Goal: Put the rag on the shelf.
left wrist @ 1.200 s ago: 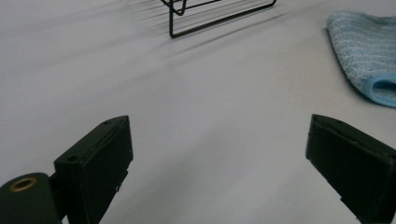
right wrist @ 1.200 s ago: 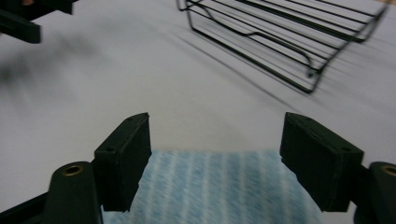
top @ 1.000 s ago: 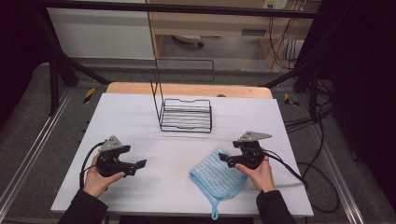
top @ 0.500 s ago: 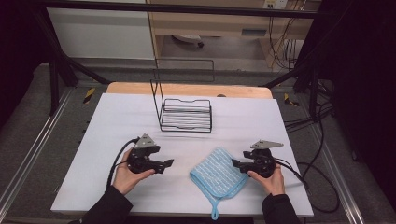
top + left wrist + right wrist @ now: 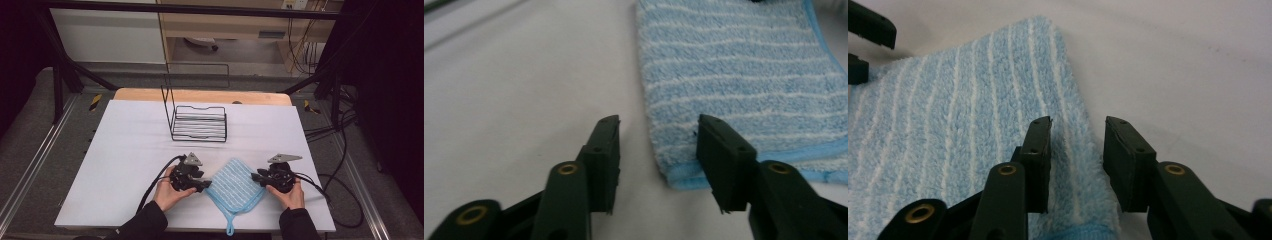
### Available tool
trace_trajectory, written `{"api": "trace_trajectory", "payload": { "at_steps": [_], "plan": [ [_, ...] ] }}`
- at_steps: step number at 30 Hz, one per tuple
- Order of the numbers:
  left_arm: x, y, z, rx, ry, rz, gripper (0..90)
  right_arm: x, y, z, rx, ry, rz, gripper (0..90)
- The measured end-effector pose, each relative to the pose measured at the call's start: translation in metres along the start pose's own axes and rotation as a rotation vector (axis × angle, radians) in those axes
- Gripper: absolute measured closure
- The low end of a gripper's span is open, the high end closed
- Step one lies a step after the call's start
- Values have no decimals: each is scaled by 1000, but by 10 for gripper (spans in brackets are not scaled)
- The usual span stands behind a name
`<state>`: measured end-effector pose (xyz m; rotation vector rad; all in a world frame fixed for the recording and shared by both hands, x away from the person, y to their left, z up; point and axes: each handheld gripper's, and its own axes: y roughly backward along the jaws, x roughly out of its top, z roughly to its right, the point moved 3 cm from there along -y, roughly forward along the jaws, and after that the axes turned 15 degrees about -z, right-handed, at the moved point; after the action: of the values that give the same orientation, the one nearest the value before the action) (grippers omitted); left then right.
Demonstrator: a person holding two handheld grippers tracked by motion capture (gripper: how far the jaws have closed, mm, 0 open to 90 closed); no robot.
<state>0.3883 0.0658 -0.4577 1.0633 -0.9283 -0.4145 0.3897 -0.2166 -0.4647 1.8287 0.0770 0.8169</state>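
Now working toward a two-sided hold on the blue striped cloth (image 5: 235,182): setting the left hand-held gripper (image 5: 202,184) at its left corner and the right hand-held gripper (image 5: 256,176) at its right corner. Having just been closing both pairs of jaws, but not clamping yet. On the left (image 5: 656,125), straddling the hem with one jaw over the terry (image 5: 744,65) and the other over the bare surface (image 5: 125,150). On the right (image 5: 1075,125), straddling the cloth's edge (image 5: 963,115) likewise. Both released, pads standing apart, grasping nothing.

Judging the next move: pressing the tips down, gathering the hem between the pads, finishing the squeeze, then raising both corners evenly. Risking, otherwise, a pinch on fluff alone or a shove that wrinkles the fabric.

Lying flat, turned diamond-wise, close to the near edge of the surface and right of its middle, well apart from the wire rack (image 5: 199,124) toward the far edge. Looking soft and thick: pale blue pile, thin white stripes, a brighter blue bound hem, a hanging loop pointing at the near edge.
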Motion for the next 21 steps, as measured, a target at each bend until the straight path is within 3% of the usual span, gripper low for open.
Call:
{"api": "trace_trajectory", "payload": {
  "at_steps": [13,17,21],
  "plan": [
    [-2,-9,8,-41,34,-35,813,3,-6,-1,52,-15,-39,802],
    [-3,-6,10,-30,31,-31,845,6,-5,0,60,-14,-40,840],
    [-8,-1,12,-32,37,-26,849,12,-5,-4,48,20,-29,845]
  ]
}}
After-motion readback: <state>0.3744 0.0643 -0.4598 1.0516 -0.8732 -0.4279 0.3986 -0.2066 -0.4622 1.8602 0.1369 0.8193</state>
